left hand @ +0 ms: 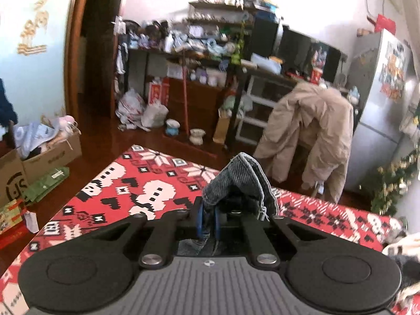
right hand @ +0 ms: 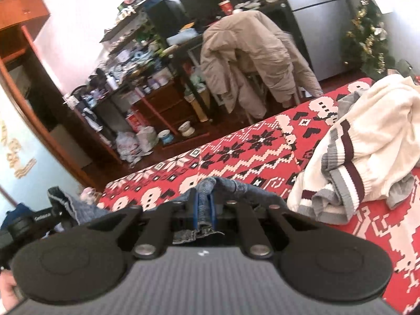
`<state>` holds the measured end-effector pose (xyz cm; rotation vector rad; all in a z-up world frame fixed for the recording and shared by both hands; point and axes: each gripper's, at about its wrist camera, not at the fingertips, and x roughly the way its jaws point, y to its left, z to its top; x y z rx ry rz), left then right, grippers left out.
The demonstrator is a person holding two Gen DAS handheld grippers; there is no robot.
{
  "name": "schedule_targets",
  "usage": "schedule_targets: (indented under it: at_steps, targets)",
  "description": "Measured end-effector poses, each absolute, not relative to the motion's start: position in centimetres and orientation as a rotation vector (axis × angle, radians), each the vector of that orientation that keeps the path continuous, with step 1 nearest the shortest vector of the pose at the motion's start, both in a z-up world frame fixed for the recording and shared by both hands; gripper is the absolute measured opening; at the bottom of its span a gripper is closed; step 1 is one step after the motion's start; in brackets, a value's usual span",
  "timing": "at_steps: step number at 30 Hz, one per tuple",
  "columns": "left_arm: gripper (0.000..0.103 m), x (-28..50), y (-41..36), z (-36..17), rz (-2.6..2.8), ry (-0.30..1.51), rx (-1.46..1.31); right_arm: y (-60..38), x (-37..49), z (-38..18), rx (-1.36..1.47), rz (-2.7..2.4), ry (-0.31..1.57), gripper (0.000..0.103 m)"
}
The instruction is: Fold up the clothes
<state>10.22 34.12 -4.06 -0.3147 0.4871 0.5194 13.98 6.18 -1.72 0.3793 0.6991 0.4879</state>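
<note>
A red blanket (left hand: 157, 191) with a white and black knitted-style pattern covers the broad surface under both grippers; whether a bed or a tabletop lies beneath cannot be told. Beyond its far edge stands a grey refrigerator (left hand: 380, 99), and near it a tan coat (left hand: 307, 131) hangs draped over a chair. Dark shelves (left hand: 199, 47) crowded with small goods line the back wall, and an open cardboard box (left hand: 50, 155) of soft things sits on the wooden floor to the left.

In the right wrist view, a crumpled cream sweater (right hand: 367, 136) with grey and maroon striped bands lies on the blanket to the right, well apart from the gripper.

The blue denim garment (right hand: 225, 186) is lifted off the blanket and stretches between the two grippers. The left gripper (left hand: 208, 220) has its fingers nearly together, pinched on a fold of the denim, which bunches up and drapes over the front of the fingers. The right gripper (right hand: 204, 210) likewise has its fingers narrowed onto a denim edge, the frayed hem poking out behind the blue pads (right hand: 195, 210). From there the cloth runs left toward the other gripper, seen at the lower left edge of that view.
</note>
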Motion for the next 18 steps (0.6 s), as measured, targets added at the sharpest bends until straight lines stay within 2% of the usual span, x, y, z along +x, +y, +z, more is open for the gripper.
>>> schedule_targets:
  at_steps: [10,18]
  targets:
    - [0.008,16.5,40.8,-7.9,0.429,0.582,-0.341,11.0,21.3,-4.5,0.366,0.395,0.710,0.011]
    - [0.011,19.2,41.5,-11.7,0.424,0.710,-0.314,13.4,25.9,-8.1,0.282,0.376,0.746,0.027]
